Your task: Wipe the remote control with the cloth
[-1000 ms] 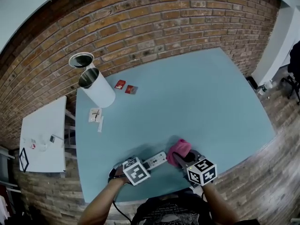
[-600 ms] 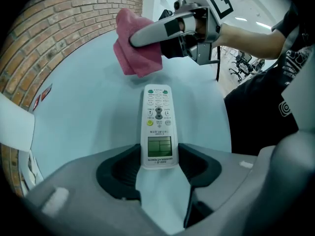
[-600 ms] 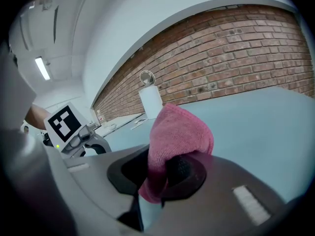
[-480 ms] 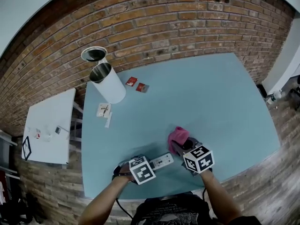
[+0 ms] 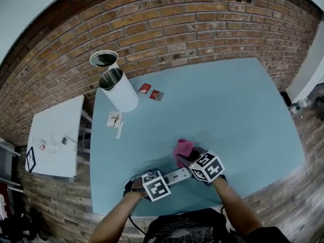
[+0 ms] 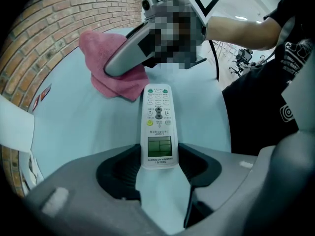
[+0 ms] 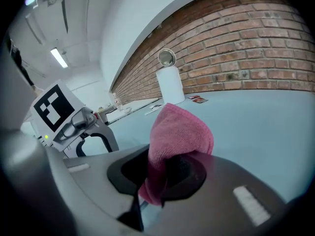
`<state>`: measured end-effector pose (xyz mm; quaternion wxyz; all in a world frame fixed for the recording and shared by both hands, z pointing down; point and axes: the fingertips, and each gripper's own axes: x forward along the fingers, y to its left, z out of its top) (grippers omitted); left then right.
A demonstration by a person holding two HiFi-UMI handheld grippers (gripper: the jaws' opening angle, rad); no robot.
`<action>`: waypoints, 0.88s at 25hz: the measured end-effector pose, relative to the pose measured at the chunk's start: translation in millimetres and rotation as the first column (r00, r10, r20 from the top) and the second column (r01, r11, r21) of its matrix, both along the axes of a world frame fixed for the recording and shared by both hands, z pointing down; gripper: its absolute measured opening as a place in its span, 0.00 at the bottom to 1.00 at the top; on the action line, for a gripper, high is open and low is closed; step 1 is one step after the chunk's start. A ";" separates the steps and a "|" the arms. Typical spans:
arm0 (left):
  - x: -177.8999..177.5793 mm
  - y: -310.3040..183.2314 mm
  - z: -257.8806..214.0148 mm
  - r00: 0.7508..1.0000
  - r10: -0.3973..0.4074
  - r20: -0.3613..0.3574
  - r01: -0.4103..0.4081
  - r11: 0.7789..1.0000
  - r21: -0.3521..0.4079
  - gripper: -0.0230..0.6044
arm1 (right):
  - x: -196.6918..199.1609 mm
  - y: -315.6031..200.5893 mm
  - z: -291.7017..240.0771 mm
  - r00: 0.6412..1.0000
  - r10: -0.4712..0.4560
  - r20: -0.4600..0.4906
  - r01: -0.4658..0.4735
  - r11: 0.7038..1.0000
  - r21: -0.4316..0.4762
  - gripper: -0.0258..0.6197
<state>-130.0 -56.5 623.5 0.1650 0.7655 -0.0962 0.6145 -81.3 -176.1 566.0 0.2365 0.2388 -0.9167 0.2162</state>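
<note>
The white remote control [image 6: 158, 127] lies flat on the blue table [image 5: 228, 110] with its small screen toward me. My left gripper [image 6: 158, 157] is shut on the remote's near end, one pad against each side. In the head view the left gripper [image 5: 160, 182] stands at the table's front, and the remote [image 5: 178, 175] points right from it. My right gripper [image 7: 165, 173] is shut on a pink cloth [image 7: 181, 129], which bulges up out of its jaws. In the left gripper view the cloth [image 6: 109, 70] rests on the table just beyond the remote's far end, with the right gripper [image 6: 129, 58] over it.
A white cylinder [image 5: 119, 90] stands at the table's far left, with a round tin [image 5: 104, 58] behind it. Two red packets [image 5: 150, 91] and some paper slips [image 5: 115, 120] lie near it. A white side table [image 5: 53, 135] is to the left, and a brick wall [image 5: 192, 24] is behind.
My right gripper has carried the pink cloth leftward, to just beyond the remote's far end, and has rolled a little. The left gripper and the remote have stayed put.
</note>
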 end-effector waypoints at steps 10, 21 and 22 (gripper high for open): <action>0.7 -0.2 0.3 1.000 0.002 0.007 -0.002 1.000 0.000 0.42 | -44.4 16.1 2.5 0.987 -0.158 -0.023 0.158 0.987 -0.031 0.14; -0.2 -0.9 1.1 1.000 0.005 -0.002 -0.005 1.000 0.006 0.42 | -72.7 29.0 5.6 0.976 -0.210 -0.057 0.209 0.978 -0.026 0.14; -0.5 -1.1 1.1 1.000 0.005 -0.002 -0.005 1.000 0.006 0.42 | -74.9 29.5 5.0 0.975 -0.213 -0.059 0.212 0.977 -0.025 0.14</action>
